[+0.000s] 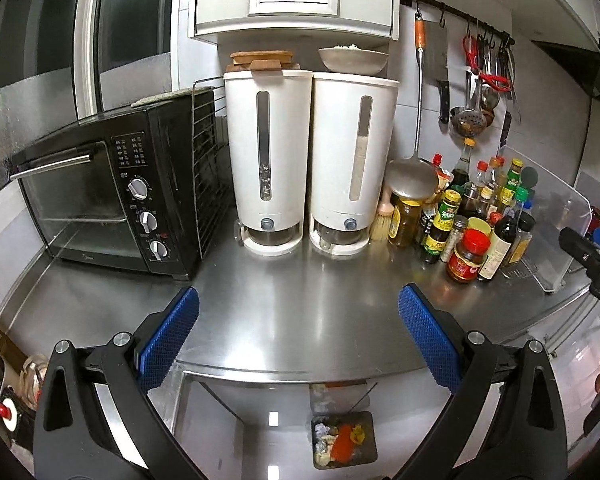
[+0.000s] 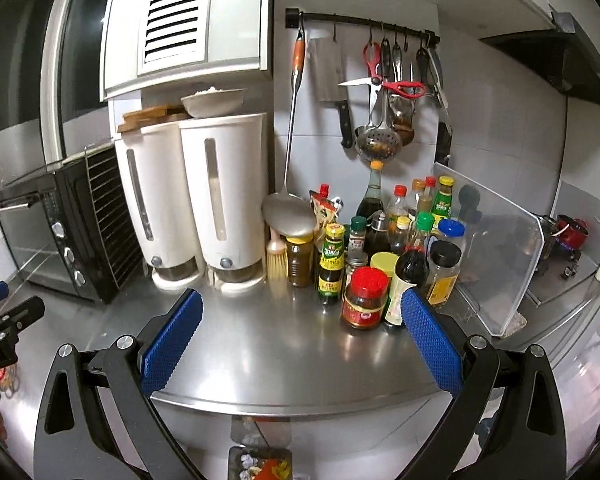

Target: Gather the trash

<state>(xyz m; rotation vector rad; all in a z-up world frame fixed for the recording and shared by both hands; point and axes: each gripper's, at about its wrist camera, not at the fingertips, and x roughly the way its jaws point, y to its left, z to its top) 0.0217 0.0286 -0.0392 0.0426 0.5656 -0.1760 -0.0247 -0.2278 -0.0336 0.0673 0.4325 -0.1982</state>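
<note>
A small dark bin [image 1: 342, 415] stands on the floor below the counter's front edge, holding red, yellow and pale scraps. The right wrist view shows the same bin [image 2: 233, 460] at its bottom edge. My left gripper [image 1: 298, 300] hangs open over the steel counter [image 1: 300, 272], with nothing between its blue pads. My right gripper [image 2: 302, 300] is also open and holds nothing, above the counter [image 2: 284, 352] next to the sauce bottles. The black body of the right gripper [image 1: 588, 256] shows at the right edge of the left wrist view.
A black toaster oven [image 1: 112, 200] sits at the left. Two white dispensers [image 1: 268, 160] stand at the back. Several sauce bottles and jars [image 2: 384, 264] crowd the right, beside a clear splash guard [image 2: 496, 252]. Utensils, scissors and a cleaver [image 2: 332, 72] hang on the wall rail.
</note>
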